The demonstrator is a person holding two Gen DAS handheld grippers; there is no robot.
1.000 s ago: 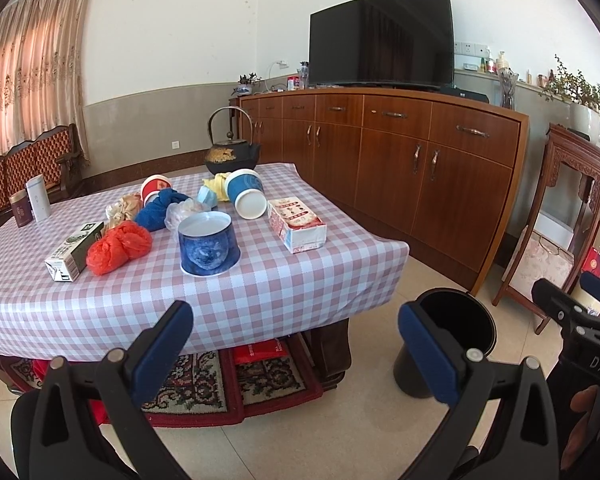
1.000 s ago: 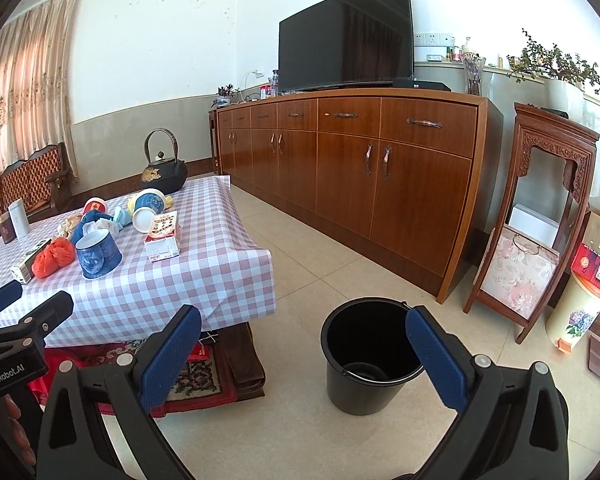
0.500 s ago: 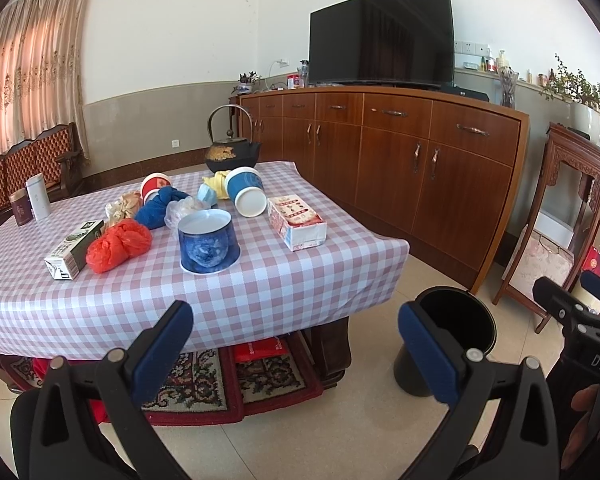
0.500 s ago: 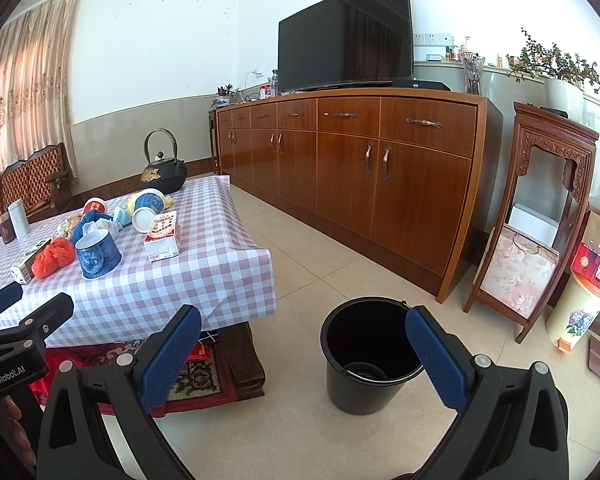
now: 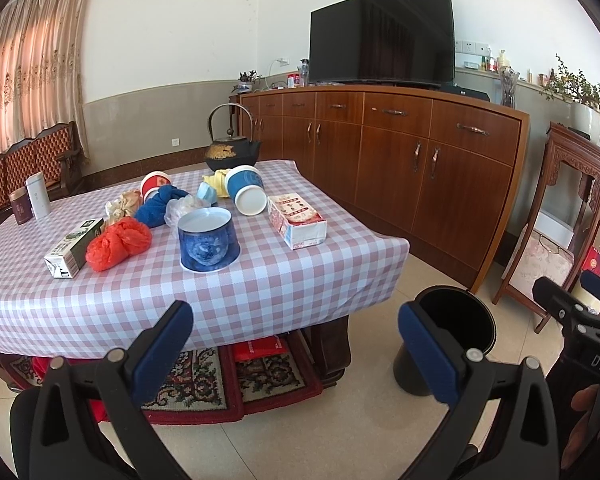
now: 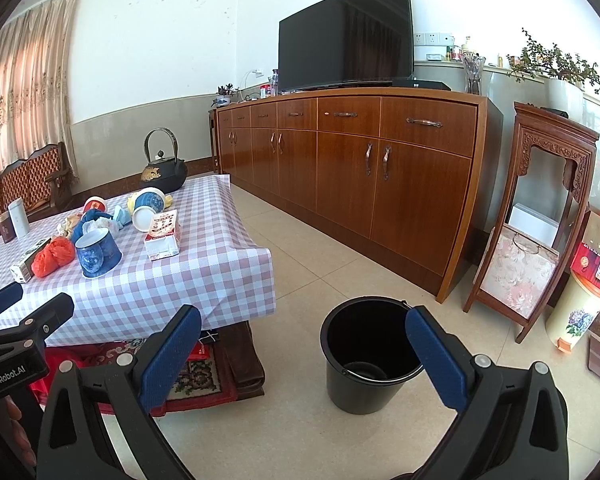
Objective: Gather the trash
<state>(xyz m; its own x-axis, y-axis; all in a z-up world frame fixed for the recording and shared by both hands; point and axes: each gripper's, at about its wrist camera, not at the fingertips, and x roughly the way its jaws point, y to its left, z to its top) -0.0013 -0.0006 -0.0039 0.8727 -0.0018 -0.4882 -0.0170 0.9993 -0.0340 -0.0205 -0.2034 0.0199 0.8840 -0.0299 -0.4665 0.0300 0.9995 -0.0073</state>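
Both held short of the table (image 5: 260,280), near its front edge: left tongs (image 5: 296,344) spread wide, gripping nothing; right tongs (image 6: 304,350) likewise wide apart and bare, over the floor beside the black bucket (image 6: 364,356). Trash clustered mid-table: blue paper cup (image 5: 208,240) upside down, second blue cup (image 5: 246,194) tipped on its side, red plastic bag (image 5: 118,242), blue cloth wad (image 5: 158,208), carton (image 5: 298,222), small box (image 5: 74,248) at left. Probably all light; cups thin-walled and crushable, best pinched across the rim or wall; bag soft and slippery, best taken at a bunched fold. Readable: "GenRobot.AI" and "DAS" on the tongs' bodies; carton print too small.
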